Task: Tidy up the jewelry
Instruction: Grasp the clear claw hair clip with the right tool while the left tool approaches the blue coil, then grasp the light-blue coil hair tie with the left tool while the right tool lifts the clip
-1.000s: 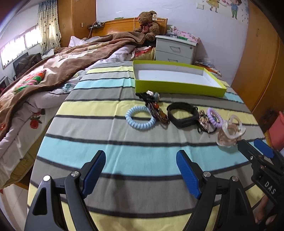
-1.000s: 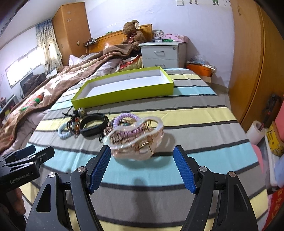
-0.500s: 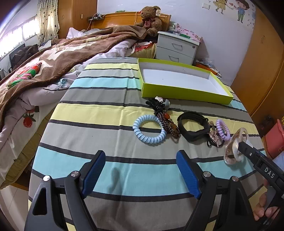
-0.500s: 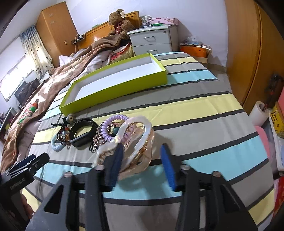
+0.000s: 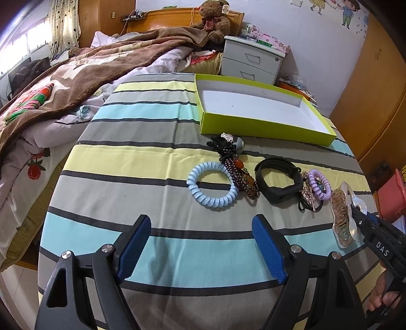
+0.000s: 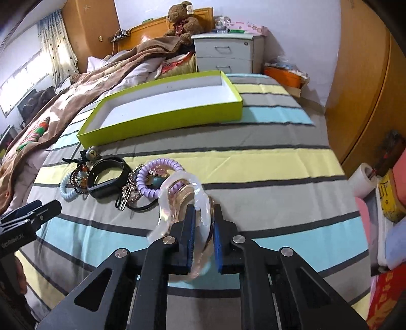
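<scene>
My right gripper (image 6: 202, 234) is shut on a clear pinkish hair claw clip (image 6: 177, 200), lifted slightly off the striped cloth; the clip shows at the right in the left wrist view (image 5: 343, 218). My left gripper (image 5: 201, 250) is open and empty above the cloth. In a row lie a blue coil bracelet (image 5: 212, 185), a dark bead bracelet (image 5: 239, 175), a black band (image 5: 279, 180) and a purple coil tie (image 5: 319, 184). An empty lime-green box (image 5: 261, 111) stands behind them.
The striped table (image 5: 142, 162) adjoins a bed with a brown blanket (image 5: 88, 73) on the left. A white nightstand (image 5: 251, 61) and teddy bear (image 5: 213, 20) stand behind. A wooden wardrobe (image 6: 365, 88) is at the right, with a paper roll (image 6: 362, 180) below.
My right gripper has closed on the clear claw clip and raised it a little. My left gripper stays open and has drawn back slightly.
</scene>
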A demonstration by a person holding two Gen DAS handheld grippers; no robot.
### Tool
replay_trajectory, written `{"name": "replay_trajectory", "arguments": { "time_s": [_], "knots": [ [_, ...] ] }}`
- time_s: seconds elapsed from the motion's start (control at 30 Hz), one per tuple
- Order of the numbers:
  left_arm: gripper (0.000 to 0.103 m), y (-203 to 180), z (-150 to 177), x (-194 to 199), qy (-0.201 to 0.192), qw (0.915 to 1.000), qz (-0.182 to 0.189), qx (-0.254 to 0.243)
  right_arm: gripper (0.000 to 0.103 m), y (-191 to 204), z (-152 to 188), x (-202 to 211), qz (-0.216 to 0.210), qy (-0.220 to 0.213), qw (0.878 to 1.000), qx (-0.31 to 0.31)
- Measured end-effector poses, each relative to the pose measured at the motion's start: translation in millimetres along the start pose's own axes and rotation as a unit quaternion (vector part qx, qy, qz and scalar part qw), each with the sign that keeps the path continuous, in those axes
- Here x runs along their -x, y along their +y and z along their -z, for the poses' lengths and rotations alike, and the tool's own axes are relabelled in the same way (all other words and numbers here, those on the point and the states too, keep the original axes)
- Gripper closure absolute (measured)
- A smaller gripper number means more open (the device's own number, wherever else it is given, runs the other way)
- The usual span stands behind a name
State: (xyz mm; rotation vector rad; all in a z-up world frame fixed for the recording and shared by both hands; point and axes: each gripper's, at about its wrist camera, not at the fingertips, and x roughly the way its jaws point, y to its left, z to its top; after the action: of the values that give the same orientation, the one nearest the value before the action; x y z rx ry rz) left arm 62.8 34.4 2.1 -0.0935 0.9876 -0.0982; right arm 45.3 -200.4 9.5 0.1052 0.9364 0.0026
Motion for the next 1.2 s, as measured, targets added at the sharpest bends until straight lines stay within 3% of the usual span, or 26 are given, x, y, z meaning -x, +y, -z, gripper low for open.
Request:
{"name": "replay_trajectory", "arguments": {
  "time_s": [0.3,0.4,0.53,0.9,1.2],
  "knots": [
    [0.02,5.5,-12.0,-3.5,0.002,0.9999,0.0,0.01,0.09,-20.8,-2.8,17.0,0.009,-0.028,0.999,-0.021],
    [0.02,8.0,-17.3,-9.8,0.011,0.9997,-0.018,0.012,0.09,-27.5,-4.4,21.4,0.008,-0.036,0.999,-0.03],
    [0.028,14.3,-22.6,-20.4,0.02,0.9984,-0.051,0.018,0.09,-32.0,-5.8,22.8,0.005,-0.04,0.999,-0.034],
    [0.03,3.6,-27.7,-36.6,0.043,0.9962,-0.075,0.008,0.09,-33.2,-13.6,18.2,-0.009,-0.042,0.999,-0.031],
    [0.069,-2.8,-29.7,-32.4,0.039,0.9973,-0.062,-0.001,0.09,-31.2,-19.2,14.7,-0.015,-0.041,0.999,-0.025]
  ]
}}
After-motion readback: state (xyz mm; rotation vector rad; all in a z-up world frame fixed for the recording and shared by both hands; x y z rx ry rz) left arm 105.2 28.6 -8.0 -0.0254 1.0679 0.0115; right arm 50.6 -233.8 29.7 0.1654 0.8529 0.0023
